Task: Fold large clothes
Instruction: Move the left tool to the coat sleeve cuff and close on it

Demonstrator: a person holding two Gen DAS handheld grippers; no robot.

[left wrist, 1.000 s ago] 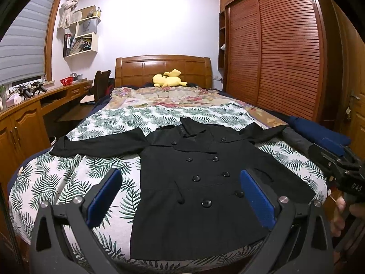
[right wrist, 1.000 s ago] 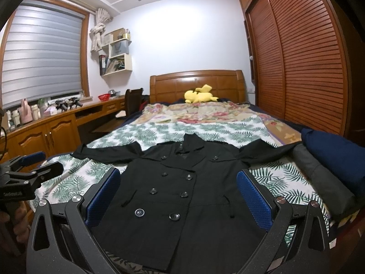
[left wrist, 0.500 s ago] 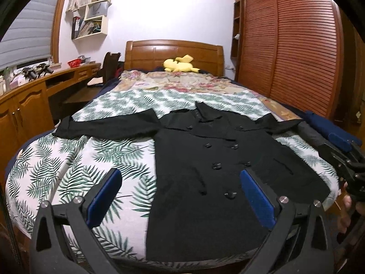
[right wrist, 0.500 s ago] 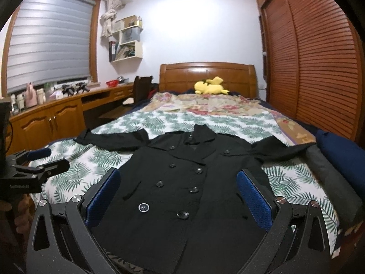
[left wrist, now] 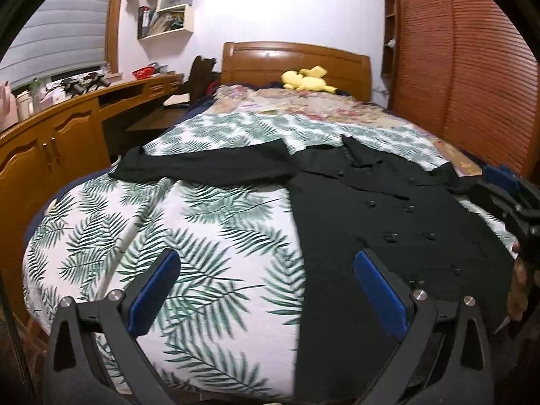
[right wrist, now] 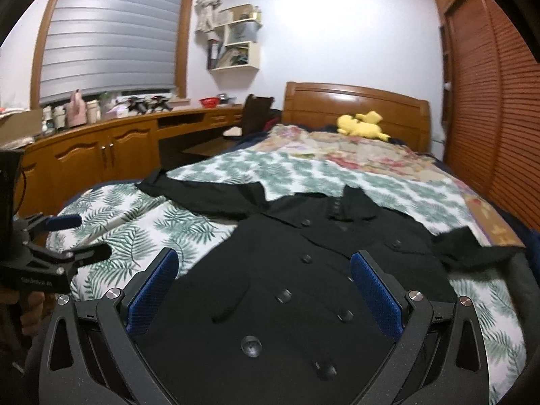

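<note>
Bed point(left wrist: 189, 236) under spread black coat point(right wrist: 303, 290)

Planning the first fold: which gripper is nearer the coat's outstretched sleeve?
Left. The left gripper hovers over the bedspread below that sleeve; the right gripper hovers over the coat's buttoned front.

Matte black cloth coat point(right wrist: 303, 290) on a soft leaf-print cotton-looking bedspread point(left wrist: 202, 236); glossy varnished wood headboard point(right wrist: 354, 104); grippy-looking blue finger pads point(right wrist: 374, 293).
</note>
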